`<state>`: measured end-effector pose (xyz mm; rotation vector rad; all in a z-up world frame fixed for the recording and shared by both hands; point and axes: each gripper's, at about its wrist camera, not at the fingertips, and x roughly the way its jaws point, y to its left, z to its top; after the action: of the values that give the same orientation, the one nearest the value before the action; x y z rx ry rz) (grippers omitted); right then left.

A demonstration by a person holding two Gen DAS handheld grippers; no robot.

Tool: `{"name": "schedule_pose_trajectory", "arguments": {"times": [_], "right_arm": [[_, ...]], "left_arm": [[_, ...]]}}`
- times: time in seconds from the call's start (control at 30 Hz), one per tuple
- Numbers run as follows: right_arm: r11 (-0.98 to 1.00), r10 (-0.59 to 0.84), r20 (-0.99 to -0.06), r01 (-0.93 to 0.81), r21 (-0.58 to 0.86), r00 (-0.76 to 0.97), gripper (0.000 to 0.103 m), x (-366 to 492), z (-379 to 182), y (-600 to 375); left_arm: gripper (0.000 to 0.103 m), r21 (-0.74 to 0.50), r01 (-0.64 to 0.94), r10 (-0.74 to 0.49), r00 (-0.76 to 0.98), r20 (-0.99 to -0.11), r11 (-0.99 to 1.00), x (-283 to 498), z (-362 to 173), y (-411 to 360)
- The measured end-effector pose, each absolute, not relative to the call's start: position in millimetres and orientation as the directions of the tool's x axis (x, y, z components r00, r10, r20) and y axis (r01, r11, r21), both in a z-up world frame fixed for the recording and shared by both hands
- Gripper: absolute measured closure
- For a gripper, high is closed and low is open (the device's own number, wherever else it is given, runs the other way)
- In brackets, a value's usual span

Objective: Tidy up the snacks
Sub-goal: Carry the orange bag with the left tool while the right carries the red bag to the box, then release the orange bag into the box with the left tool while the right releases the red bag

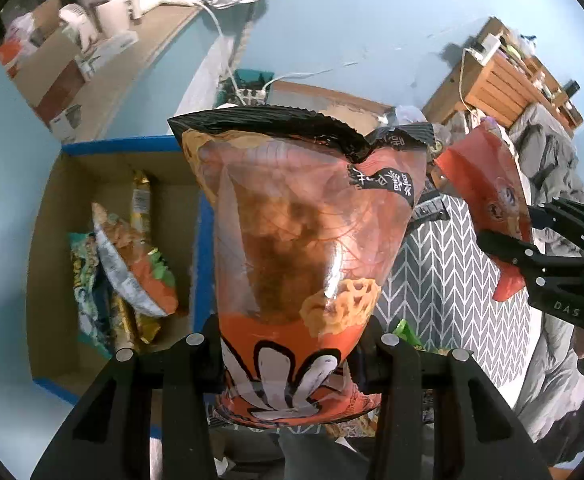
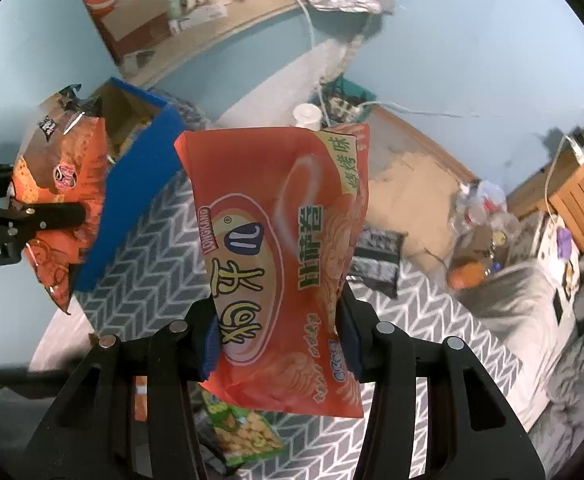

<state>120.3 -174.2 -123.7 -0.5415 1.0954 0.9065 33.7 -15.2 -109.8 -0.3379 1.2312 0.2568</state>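
While both bags hang in the air, the left gripper point(image 1: 292, 344) is clamped on the orange bag point(image 1: 304, 240) and the right gripper point(image 2: 278, 334) is clamped on the red bag point(image 2: 280, 248), each bag's long axis running straight out along the fingers. The blue box point(image 1: 202, 248) sits just left of the orange bag and well left of the red one, so the left hand is nearer! That makes two bags aloft, one box with several packets inside, and one green packet point(image 2: 244, 432) on the mat point(image 2: 152, 240).

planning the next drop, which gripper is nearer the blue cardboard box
Left. The left gripper holds its snack bag right beside the blue box; the right gripper is farther off, over the patterned mat.
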Motion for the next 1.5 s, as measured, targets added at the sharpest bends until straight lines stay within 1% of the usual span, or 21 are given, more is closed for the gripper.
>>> {"name": "schedule_pose_trajectory", "arguments": {"times": [0.37,0.73,1.0,1.27,1.5], "right_arm": [[0.411,0.389,-0.913,-0.91,0.053,0.122,0.055,97.8,-115.0,-100.5],[0.29,0.4,-0.915,-0.955,0.065,0.06,0.055,76.0,-120.9,-20.9],[0.244,0.389,-0.921,-0.966,0.083,0.019,0.055,64.5,-127.3,33.3],[0.225,0.345,-0.938,-0.968,0.115,-0.032,0.055,58.9,-149.5,78.8],[0.21,0.304,-0.952,-0.972,0.109,-0.041,0.055,57.5,-165.3,98.3]], "left_arm": [[0.058,-0.116,-0.467,0.05,0.33,-0.943,0.877,-2.7,-95.1,31.2],[0.058,-0.113,-0.557,0.099,0.336,-0.937,0.823,-38.8,-88.7,81.5],[0.058,-0.087,-0.615,0.13,0.299,-0.945,0.784,-55.5,-103.8,120.8],[0.058,-0.095,-0.651,0.099,0.254,-0.962,0.753,-59.8,-133.9,153.8],[0.057,-0.099,-0.668,0.076,0.228,-0.971,0.738,-59.1,-155.9,166.8]]}}
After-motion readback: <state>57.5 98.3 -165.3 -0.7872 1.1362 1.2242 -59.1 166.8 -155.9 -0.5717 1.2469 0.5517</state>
